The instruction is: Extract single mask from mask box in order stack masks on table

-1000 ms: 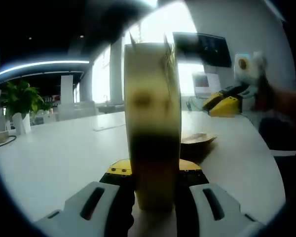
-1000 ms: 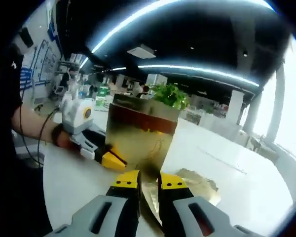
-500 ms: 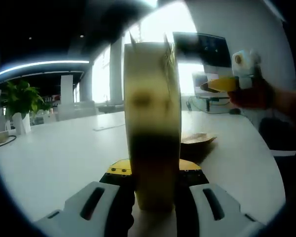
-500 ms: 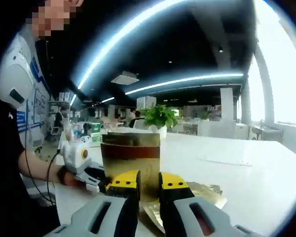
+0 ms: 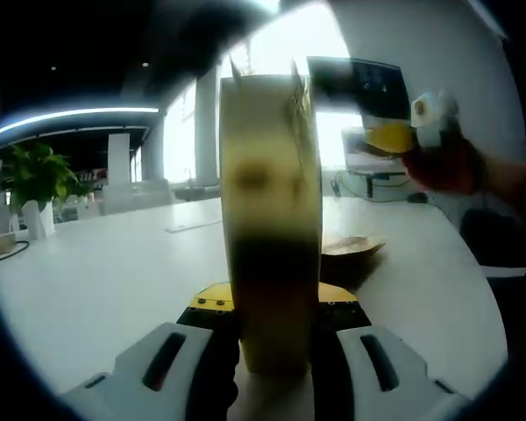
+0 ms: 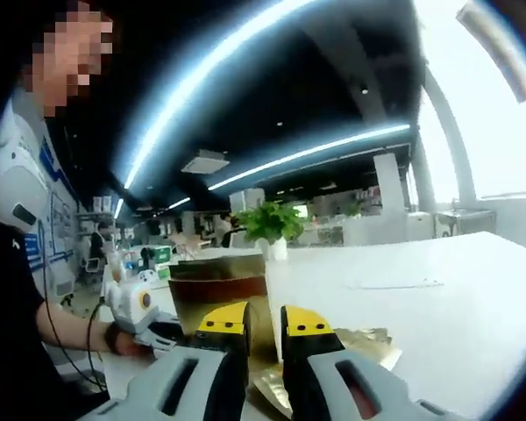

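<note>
- In the left gripper view, my left gripper [image 5: 276,338] is clenched on the mask box [image 5: 270,219], which stands upright between the jaws, long axis vertical, narrow edge turned toward the camera.
- The box hides the yellow jaw tips behind its lower end, and its face is too blurred and backlit for me to read any print or brand on it.
- At about 1 o'clock from the box, my right gripper [image 5: 394,139] is raised above the table [image 5: 96,281], held in my hand [image 5: 443,167]. It is blurred, and I cannot tell from there how its jaws stand.
- Just right of the box at 3 o'clock, gold mask packets [image 5: 351,248] lie flat on the table, partly cut off by the box.
- A potted plant [image 5: 35,180] stands at 9 o'clock, far off on the table.
- In the right gripper view, my right gripper [image 6: 265,324] shows a narrow gap between its yellow tips; whether anything thin is pinched there I cannot tell.
- Beyond those tips the mask box [image 6: 219,294] sits low and dark, its top edge near level, any lettering unreadable.
- The left gripper [image 6: 136,307] grips it from 9 o'clock.
- Gold packets [image 6: 359,344] lie at 4 o'clock of the tips, their near edge hidden by the jaws.
</note>
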The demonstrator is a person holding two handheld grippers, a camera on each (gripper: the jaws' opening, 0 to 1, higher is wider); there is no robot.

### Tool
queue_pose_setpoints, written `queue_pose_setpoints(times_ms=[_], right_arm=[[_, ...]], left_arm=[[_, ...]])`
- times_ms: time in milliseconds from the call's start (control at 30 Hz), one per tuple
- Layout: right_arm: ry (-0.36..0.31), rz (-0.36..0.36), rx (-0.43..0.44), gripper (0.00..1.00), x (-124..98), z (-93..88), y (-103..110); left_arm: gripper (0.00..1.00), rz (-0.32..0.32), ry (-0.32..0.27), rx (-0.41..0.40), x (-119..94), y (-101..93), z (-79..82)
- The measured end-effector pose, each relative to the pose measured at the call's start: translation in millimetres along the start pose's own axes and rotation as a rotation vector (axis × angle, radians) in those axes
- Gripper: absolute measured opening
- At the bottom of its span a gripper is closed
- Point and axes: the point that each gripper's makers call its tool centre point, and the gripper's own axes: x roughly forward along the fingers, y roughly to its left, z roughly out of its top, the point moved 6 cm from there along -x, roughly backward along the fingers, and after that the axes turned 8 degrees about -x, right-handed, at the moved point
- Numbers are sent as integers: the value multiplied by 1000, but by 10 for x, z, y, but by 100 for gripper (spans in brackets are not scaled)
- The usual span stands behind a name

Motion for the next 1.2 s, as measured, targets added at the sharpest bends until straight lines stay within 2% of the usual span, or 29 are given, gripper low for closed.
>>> queue_pose_setpoints(times_ms=[233,400,633,767,833,1033,1200], right_arm=[[-40,52,-55,10,9,138,110],[-31,98,-118,10,37,246,121],[-9,178,-199,10,79,577,44],[-13,211,-199,9,98,735,-9],[-1,232,-218,9,116,779,-15],[95,308,-384,10,174,825,30],[98,340,-440,10,240,986,91]], left_arm=[[20,0,0,1,-1,-7,5],[20,0,0,2,-1,-14,7],[20,-1,-1,3,-2,-21,6],[20,-1,-1,3,-6,-5,-1],[20,-1,-1,3,-6,-5,-1],[20,0,-1,5,-4,-12,2],[20,0,-1,6,-3,-17,5]])
